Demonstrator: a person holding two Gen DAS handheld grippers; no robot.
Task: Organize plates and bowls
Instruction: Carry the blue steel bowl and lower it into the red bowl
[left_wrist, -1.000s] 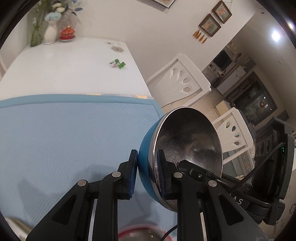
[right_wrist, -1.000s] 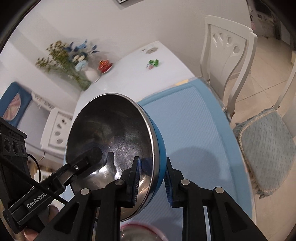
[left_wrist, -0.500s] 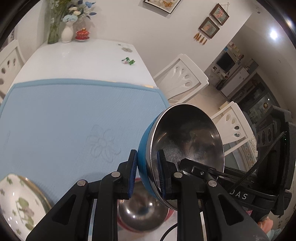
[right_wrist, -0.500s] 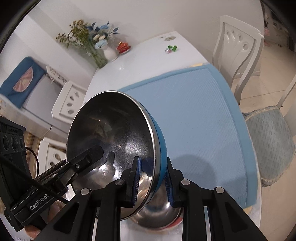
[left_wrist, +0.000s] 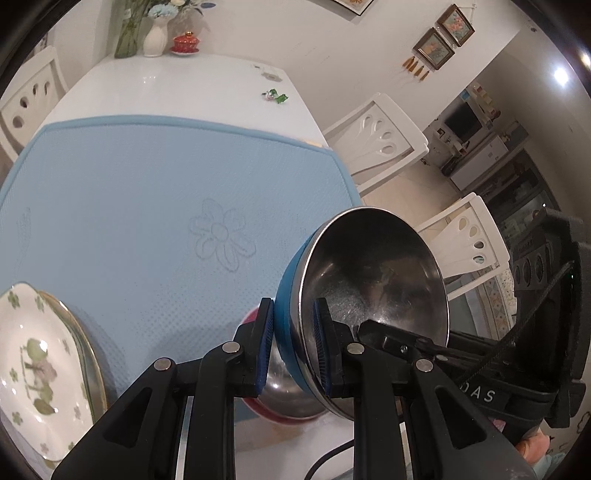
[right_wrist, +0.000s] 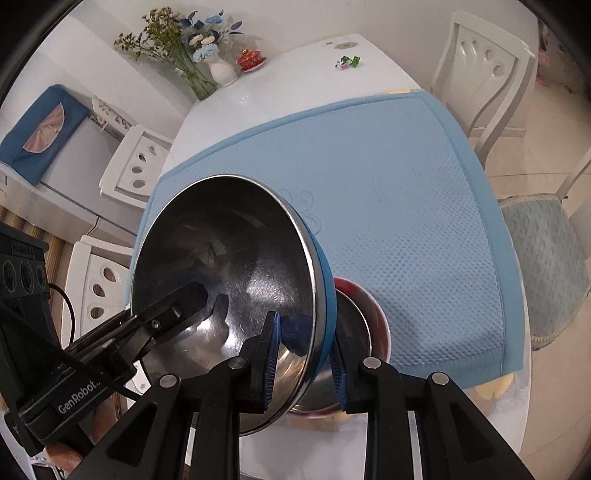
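Grippers, left gripper (left_wrist: 291, 345) and right gripper (right_wrist: 303, 363), both clench the blue steel bowl's (left_wrist: 373, 291) rim, tilted directly above the red bowl (right_wrist: 369, 314).

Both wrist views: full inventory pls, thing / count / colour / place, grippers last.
blue bowl: 1, blue outside, steel inside, held tilted by its rim in both grippers, above the red bowl
red bowl: 1, red outside, steel inside, on the table at the mat's near edge
floral plate: 1, white with green pattern, gilt rim, near left on the mat
mat: 1, light blue, embossed flower, covers the table's near half
table: 1, white
vases of flowers: 2, one clear glass, one white, far end of table
lidded cup: 1, red, beside the vases
sweets: small cluster, green and pink, far right of table
chairs: several, white, around table
left gripper: black, blue pads, shut on the blue bowl's rim
right gripper: black, blue pads, shut on the opposite rim
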